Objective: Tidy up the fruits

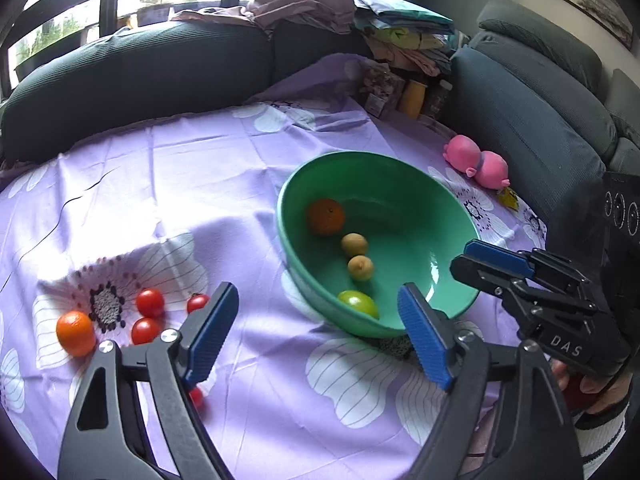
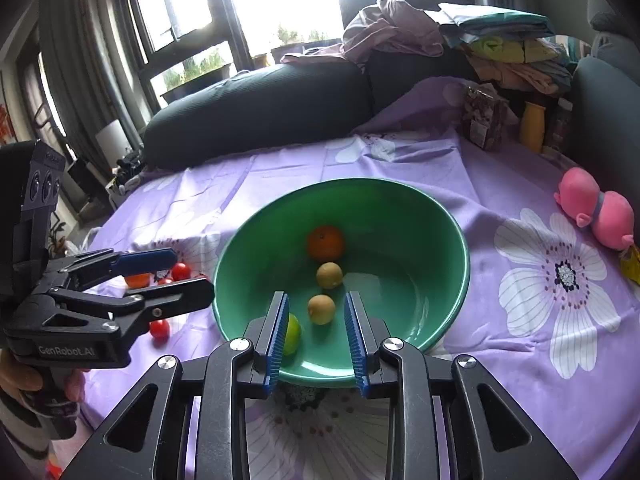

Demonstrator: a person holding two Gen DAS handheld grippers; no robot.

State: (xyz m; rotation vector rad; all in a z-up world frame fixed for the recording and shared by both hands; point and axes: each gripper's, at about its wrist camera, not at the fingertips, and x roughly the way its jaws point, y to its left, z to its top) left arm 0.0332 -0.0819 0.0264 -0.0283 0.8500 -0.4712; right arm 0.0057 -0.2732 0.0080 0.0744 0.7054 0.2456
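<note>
A green bowl on the purple flowered cloth holds an orange, two small yellow-brown fruits and a green fruit. Left of the bowl lie a second orange and several red tomatoes. My left gripper is open and empty above the cloth between tomatoes and bowl; it also shows in the right wrist view. My right gripper is open and empty over the bowl's near rim; it also shows in the left wrist view.
A pink pig toy lies right of the bowl. A yellow bottle and a snack packet stand at the back right. Dark sofa cushions border the cloth behind and to the right, with piled clothes on top.
</note>
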